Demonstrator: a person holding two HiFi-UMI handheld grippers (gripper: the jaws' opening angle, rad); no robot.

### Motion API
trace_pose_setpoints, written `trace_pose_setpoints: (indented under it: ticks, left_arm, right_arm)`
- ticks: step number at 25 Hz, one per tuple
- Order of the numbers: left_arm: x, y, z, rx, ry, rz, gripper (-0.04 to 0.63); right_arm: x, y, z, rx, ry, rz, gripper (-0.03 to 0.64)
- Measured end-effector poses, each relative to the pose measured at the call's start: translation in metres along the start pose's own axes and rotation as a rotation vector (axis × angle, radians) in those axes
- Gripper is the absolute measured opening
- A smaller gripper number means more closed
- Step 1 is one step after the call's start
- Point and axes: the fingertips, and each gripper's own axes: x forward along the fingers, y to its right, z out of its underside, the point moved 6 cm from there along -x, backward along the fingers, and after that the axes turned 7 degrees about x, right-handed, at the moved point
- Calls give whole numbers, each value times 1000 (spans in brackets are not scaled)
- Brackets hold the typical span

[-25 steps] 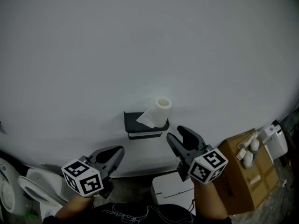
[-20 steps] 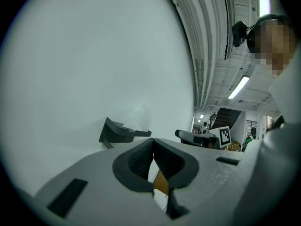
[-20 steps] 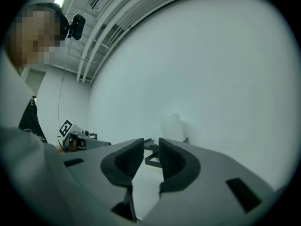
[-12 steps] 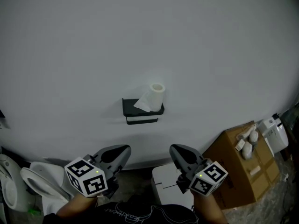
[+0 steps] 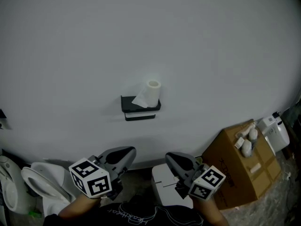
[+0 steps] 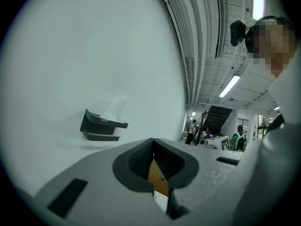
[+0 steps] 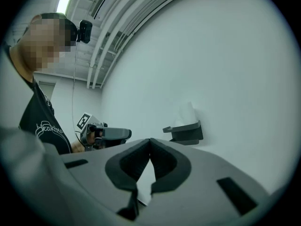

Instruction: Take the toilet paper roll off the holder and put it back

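Note:
A white toilet paper roll stands upright on top of a black wall holder, a loose sheet hanging off its left side. Both grippers are held low, well short of the wall. My left gripper is shut with nothing in it, below and left of the holder. My right gripper is also shut and empty, below and right of it. In the left gripper view the holder sits far off above the shut jaws. In the right gripper view the roll and holder lie beyond the shut jaws.
A plain white wall fills most of the view. On the floor stand a brown cardboard box with small white items on it, a white bin below the grippers, a toilet at the left, and a white device at the far right.
The right gripper's jaws have closed. Both grippers have drawn back and down from the holder, which now looks smaller and farther off.

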Motion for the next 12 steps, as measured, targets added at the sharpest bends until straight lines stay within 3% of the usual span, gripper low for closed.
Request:
trace_pose_setpoints:
  ticks: [12]
  left_arm:
    - [-6,-5,7,49,-26,-41,5]
  right_arm:
    - [-2,5,3,7,-3,16,5]
